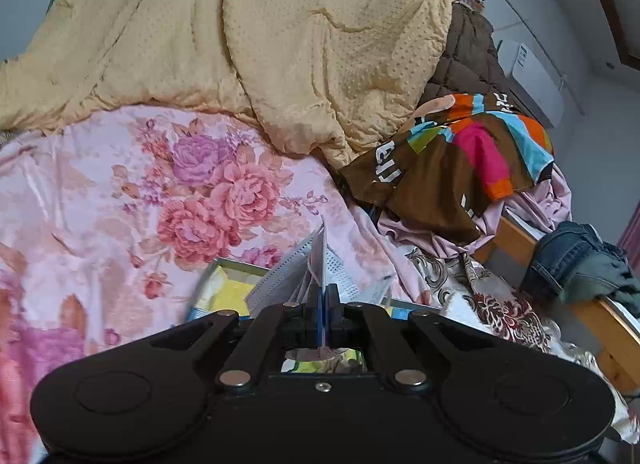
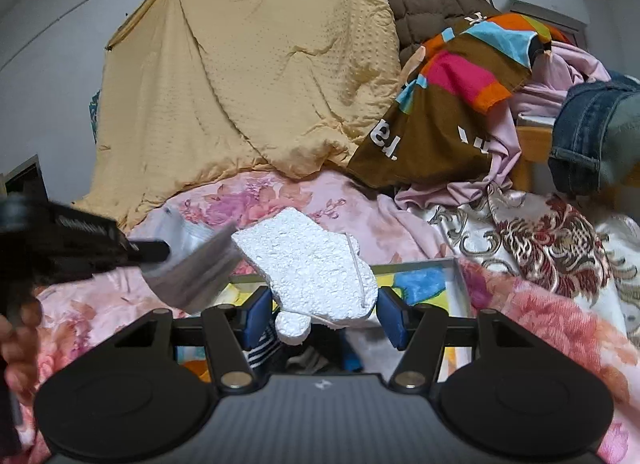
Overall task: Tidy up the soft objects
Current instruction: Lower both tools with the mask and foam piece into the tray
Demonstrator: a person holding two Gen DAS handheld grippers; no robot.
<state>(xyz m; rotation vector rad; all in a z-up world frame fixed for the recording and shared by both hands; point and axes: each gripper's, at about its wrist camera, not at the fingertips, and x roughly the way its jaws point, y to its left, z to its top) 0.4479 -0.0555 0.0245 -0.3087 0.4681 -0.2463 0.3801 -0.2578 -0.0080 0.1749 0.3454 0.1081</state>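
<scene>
1. Left wrist view: I am gripping a stack of grey face masks (image 1: 316,264) in my left tongs (image 1: 327,304), whose jaws are pinched tight on it, above an open box (image 1: 224,284) lying on the floral bed cover (image 1: 120,192).
2. Right wrist view: I am holding a white foam piece (image 2: 312,268) in my right tongs (image 2: 320,314), jaws standing half apart with both blue pads against it, over the same box (image 2: 436,280). The left tongs (image 2: 160,250) are holding the masks (image 2: 196,268) just left.
</scene>
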